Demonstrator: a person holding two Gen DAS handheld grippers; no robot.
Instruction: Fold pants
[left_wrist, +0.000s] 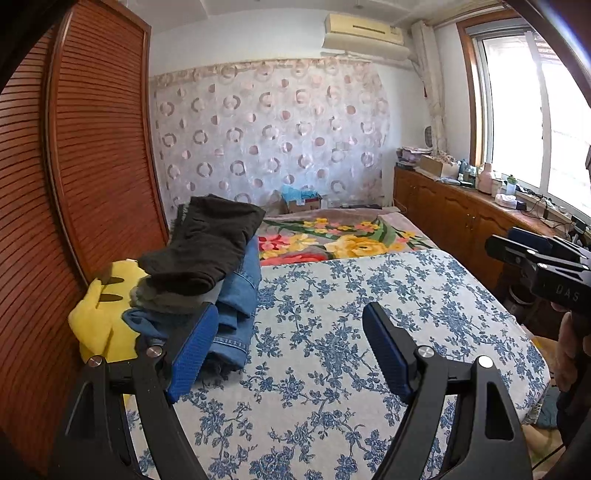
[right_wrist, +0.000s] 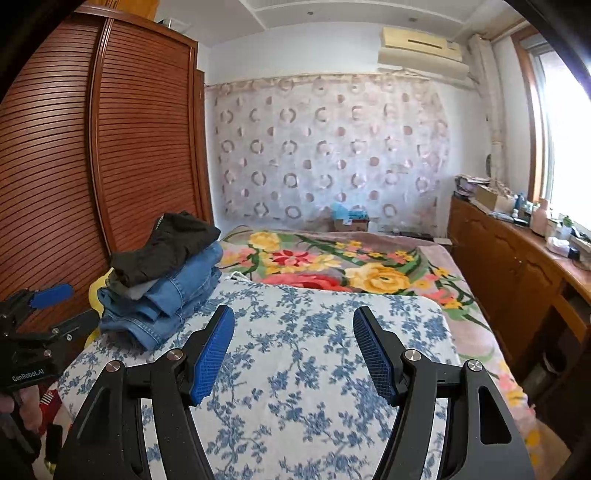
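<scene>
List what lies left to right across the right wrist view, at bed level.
left gripper → folded pants pile → blue floral sheet → flowered blanket → wooden cabinet

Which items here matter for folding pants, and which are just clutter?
Job:
- dark pants topping the stack
- blue jeans under them
- blue floral sheet, the work surface
- left gripper and right gripper, both open and empty

Lying about:
- yellow plush
- flowered blanket
- items on the sideboard
- cardboard box
</scene>
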